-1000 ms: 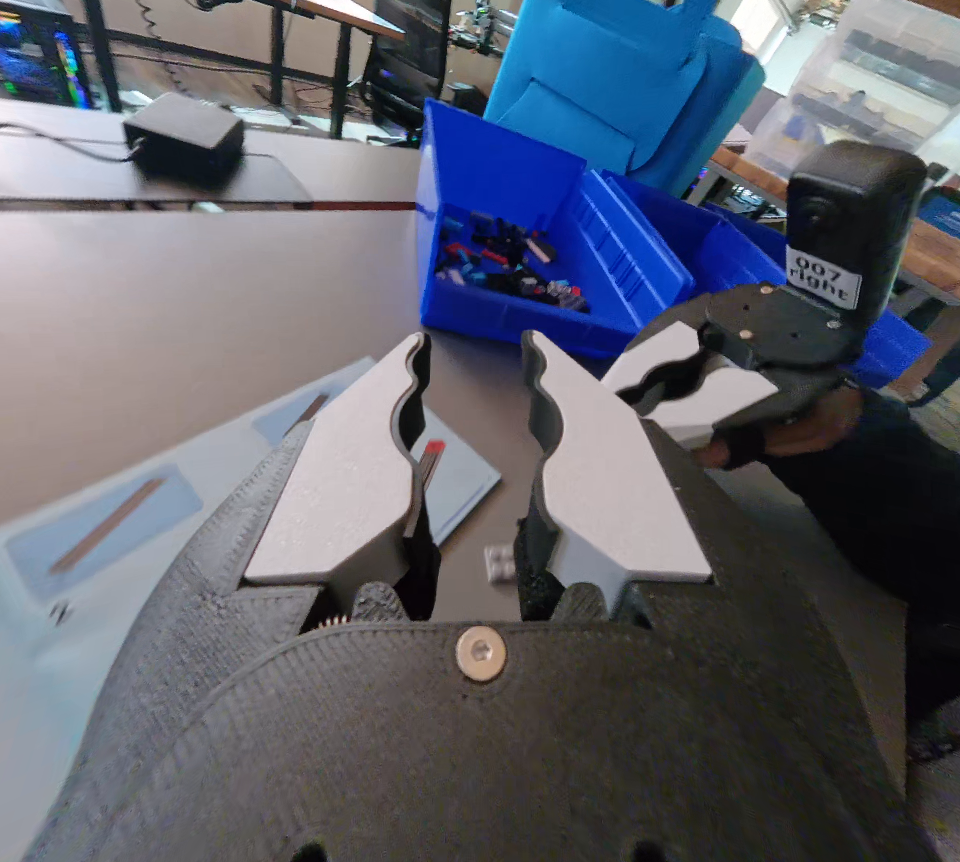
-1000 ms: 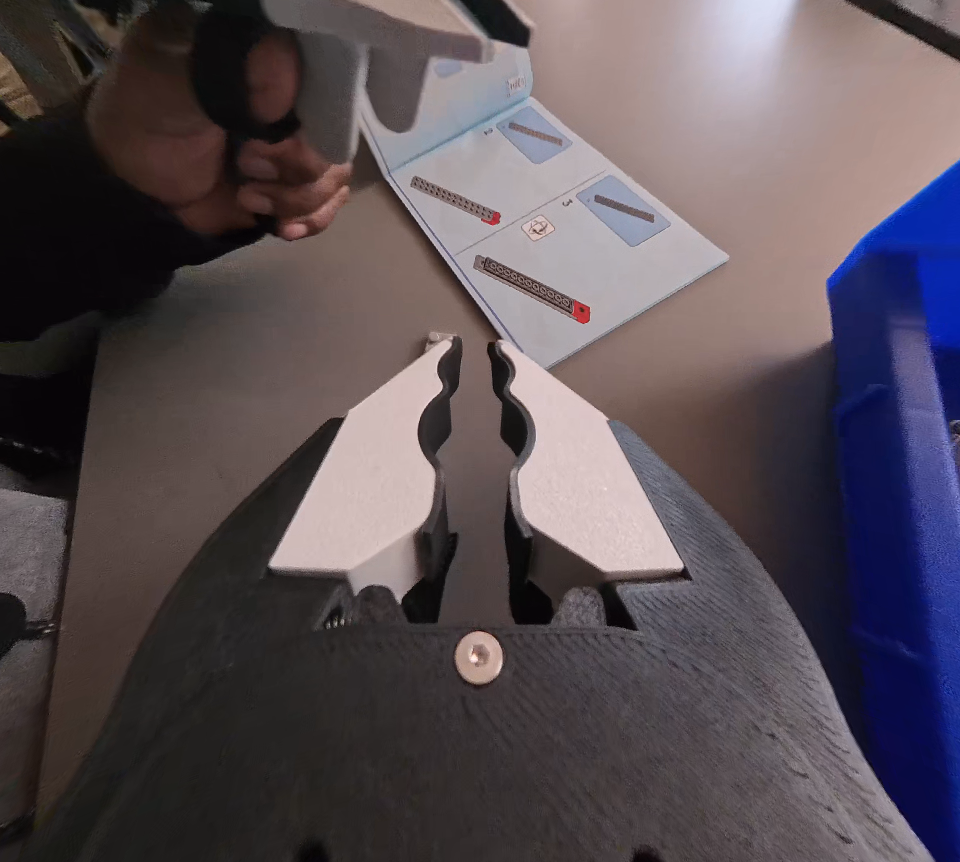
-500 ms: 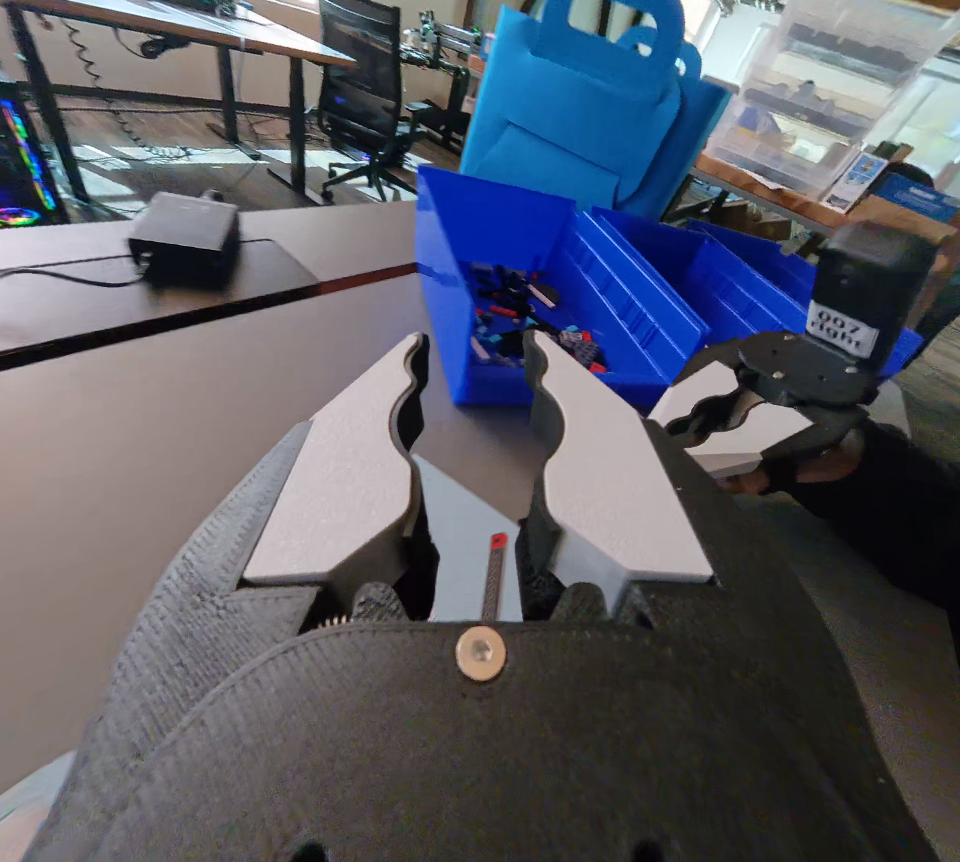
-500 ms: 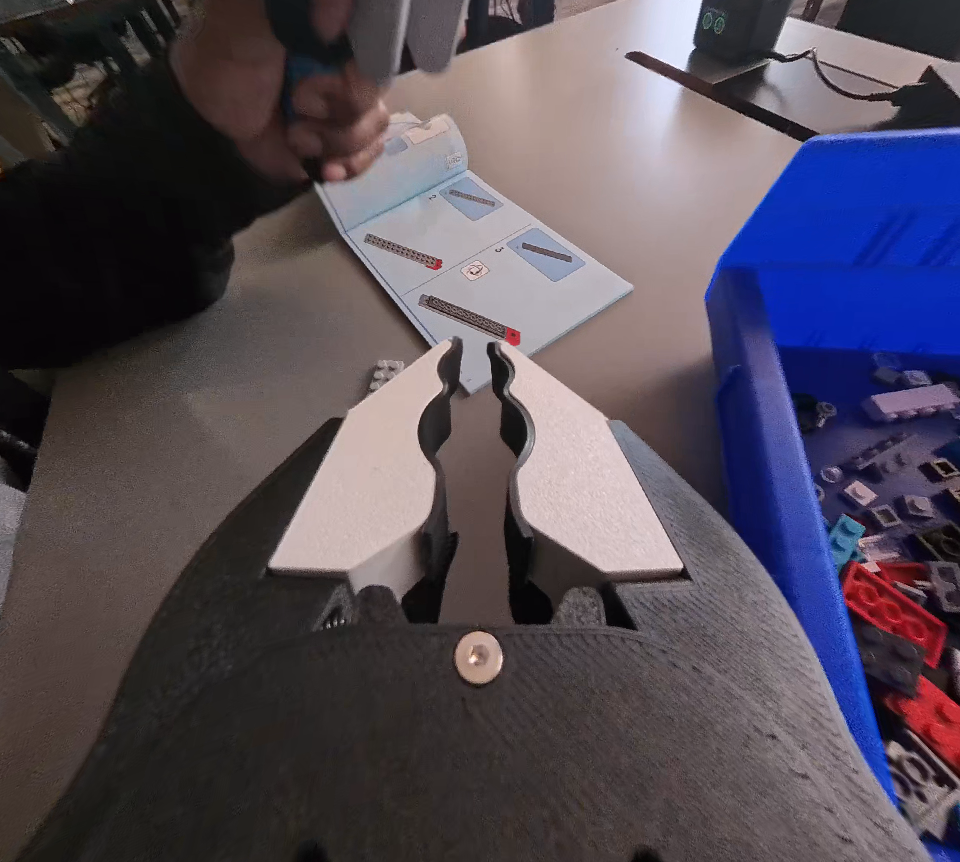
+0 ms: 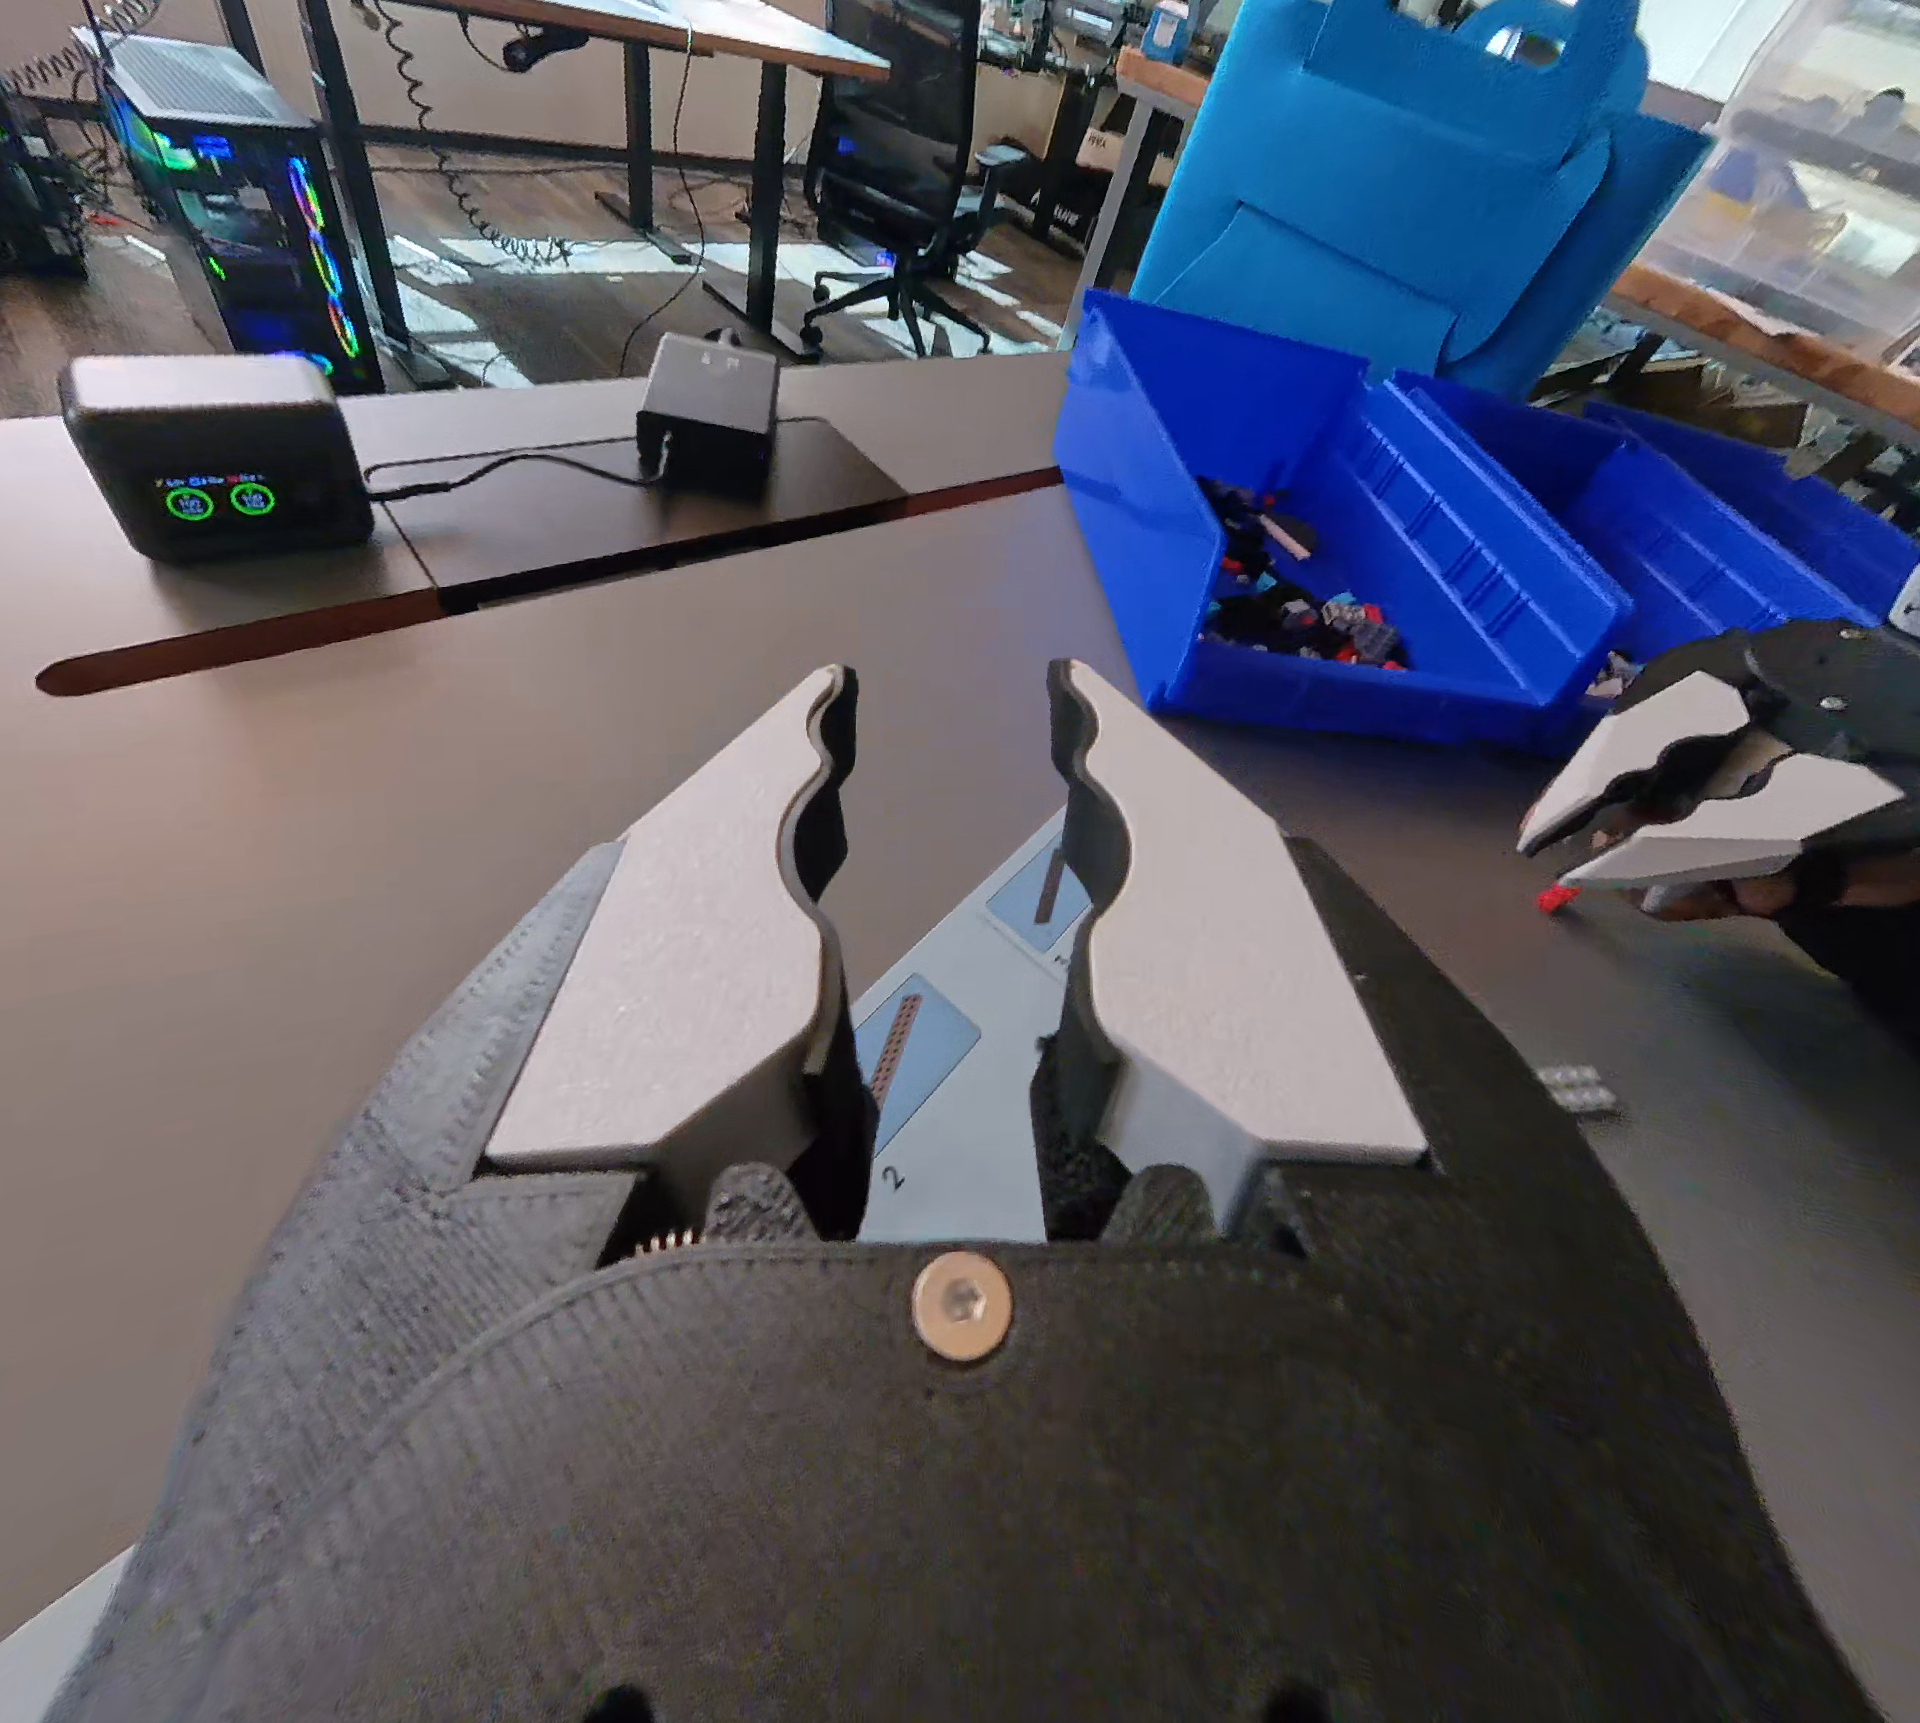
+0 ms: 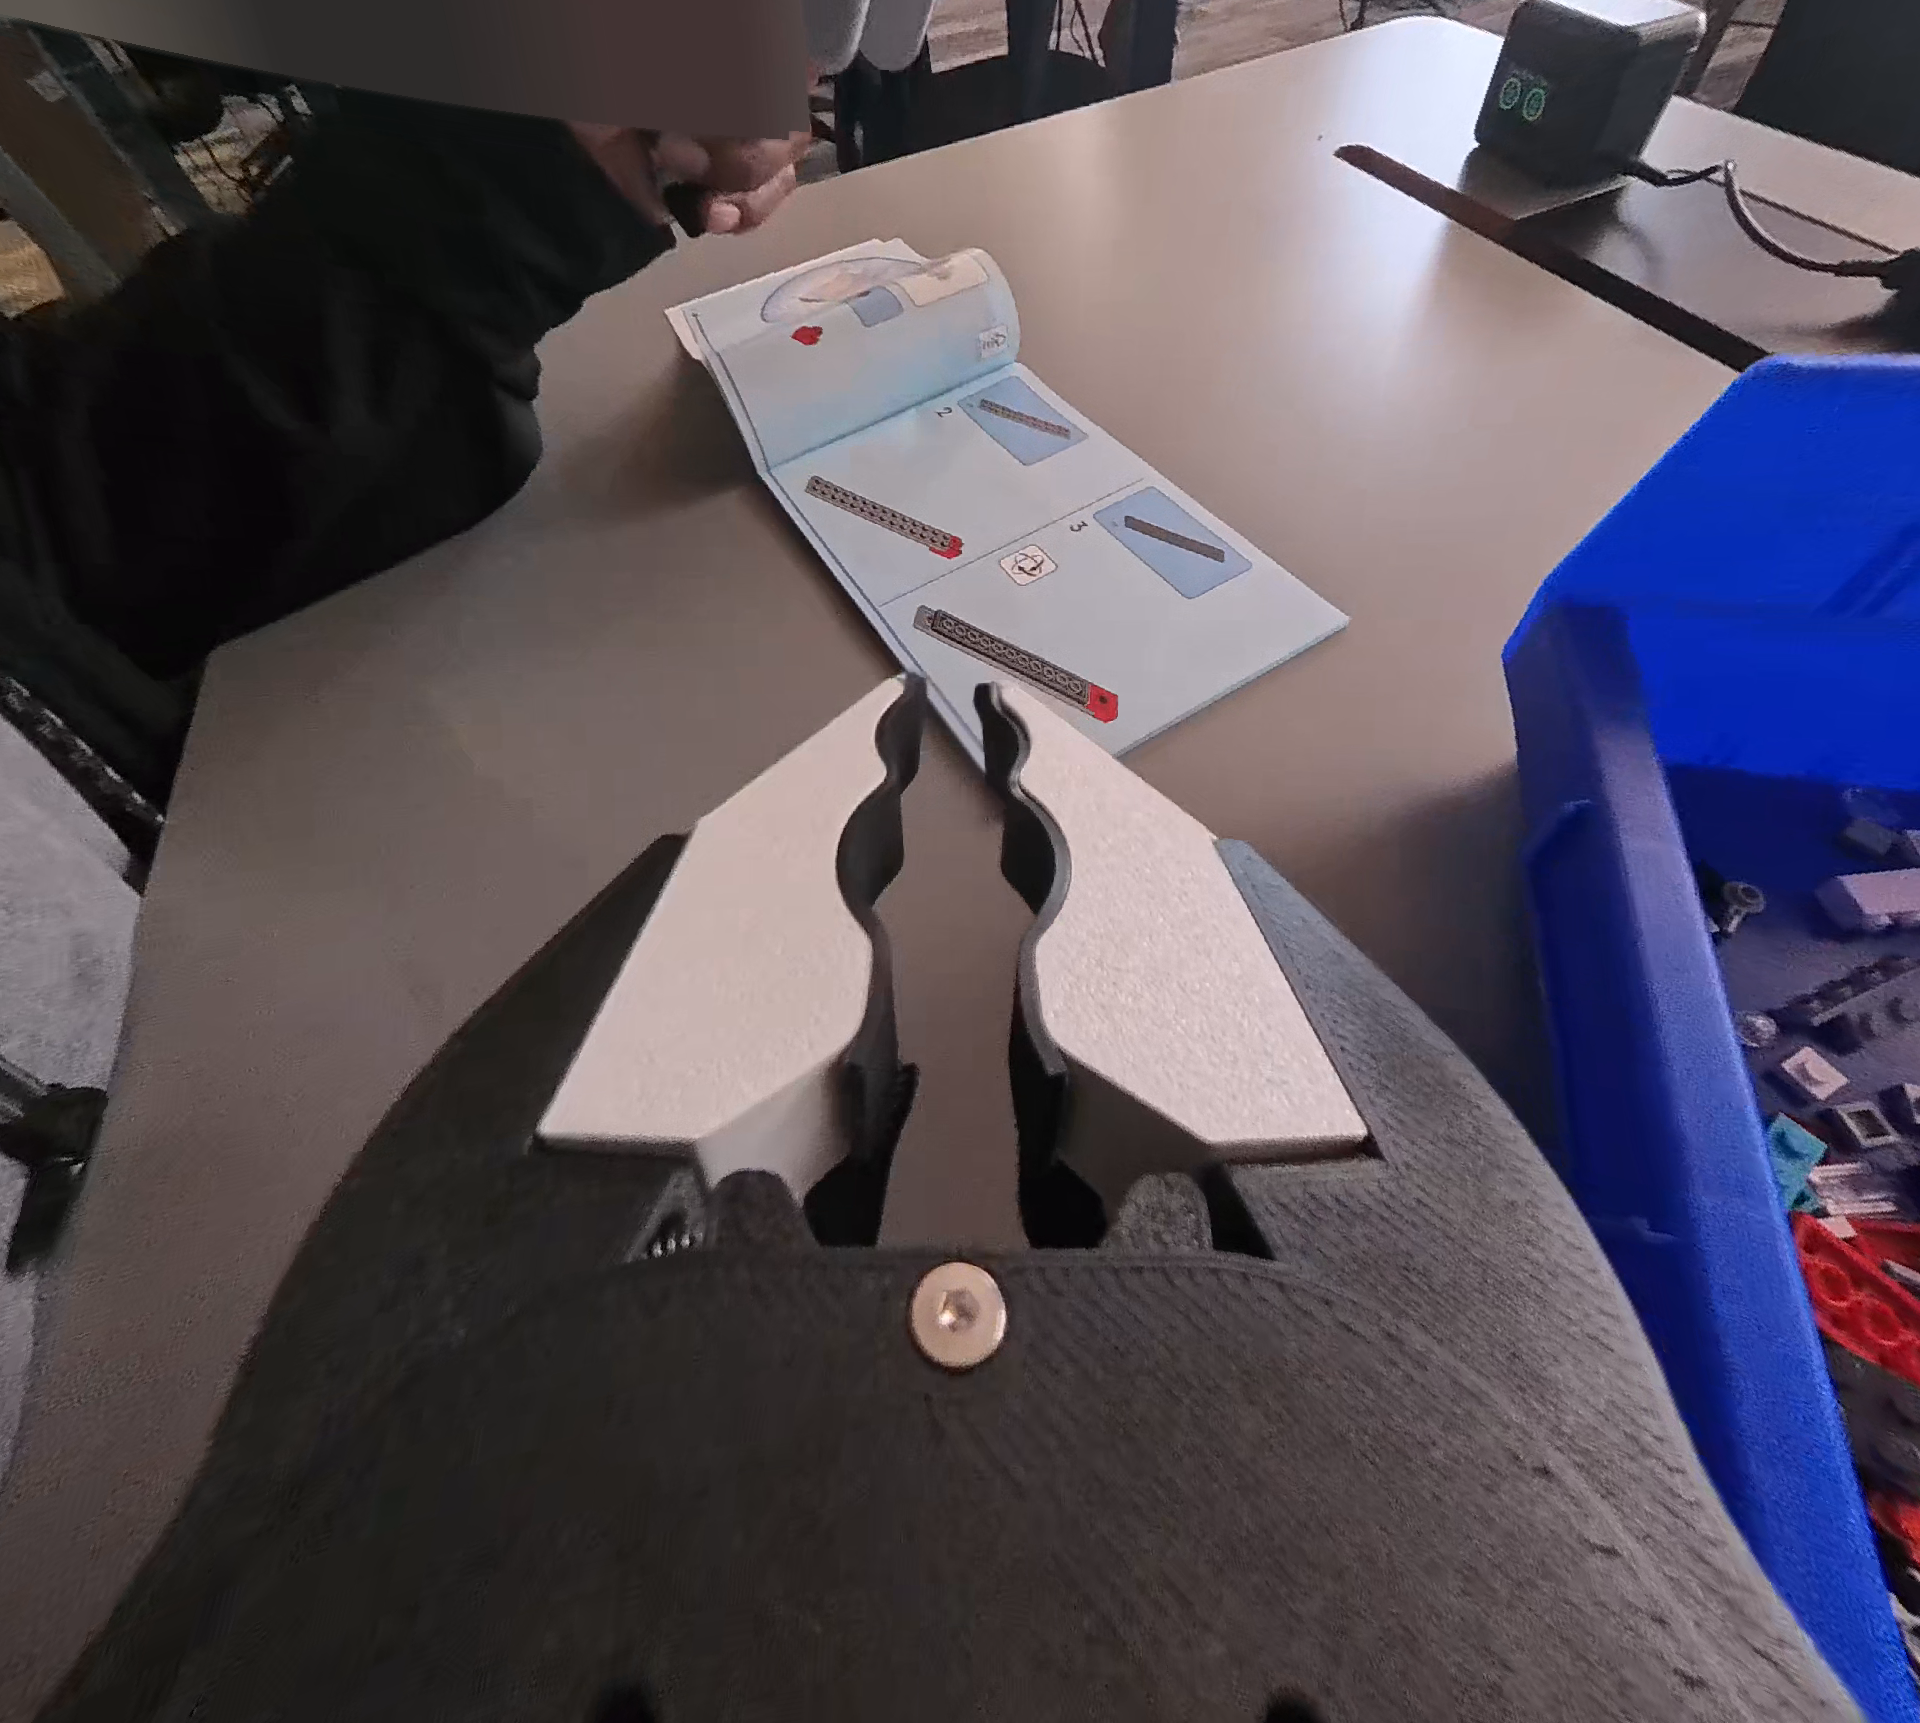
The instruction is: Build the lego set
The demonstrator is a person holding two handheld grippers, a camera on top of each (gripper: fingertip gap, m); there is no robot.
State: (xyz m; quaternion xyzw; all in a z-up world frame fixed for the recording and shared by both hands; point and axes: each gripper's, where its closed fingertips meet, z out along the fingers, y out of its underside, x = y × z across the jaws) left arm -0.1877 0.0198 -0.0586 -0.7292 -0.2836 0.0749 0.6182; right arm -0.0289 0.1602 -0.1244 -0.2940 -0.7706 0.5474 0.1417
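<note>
My left gripper point(image 5: 951, 697) is open and empty, held above the open instruction booklet point(image 5: 935, 1050) on the grey table. A blue bin point(image 5: 1143, 551) of loose lego pieces point(image 5: 1299, 603) stands to its front right. My right gripper point(image 6: 948, 697) has a narrow gap with nothing seen between the fingers, and its tips hang over the booklet's near edge point(image 6: 1039, 530). It also shows in the left wrist view point(image 5: 1558, 842), with a small red bit point(image 5: 1553, 896) just under its tips; I cannot tell if that touches it. A small grey plate point(image 5: 1579, 1086) lies on the table.
A black box with green displays point(image 5: 213, 452) and a black adapter point(image 5: 707, 416) with a cable sit at the table's back. More blue bins point(image 5: 1714, 530) and a blue felt bag point(image 5: 1403, 146) stand behind the first bin. The bin wall point(image 6: 1621, 946) is close on the right. My hands' fingertips stand some 25 cm from each other. The small grey plate point(image 5: 1579, 1086) is about 10 cm from my right fingertips and 30 cm from my left.
My left gripper has risen and turned left, so the bin now lies off to its right. My right gripper has drawn back from the booklet toward the bin. Both gaps look unchanged.
</note>
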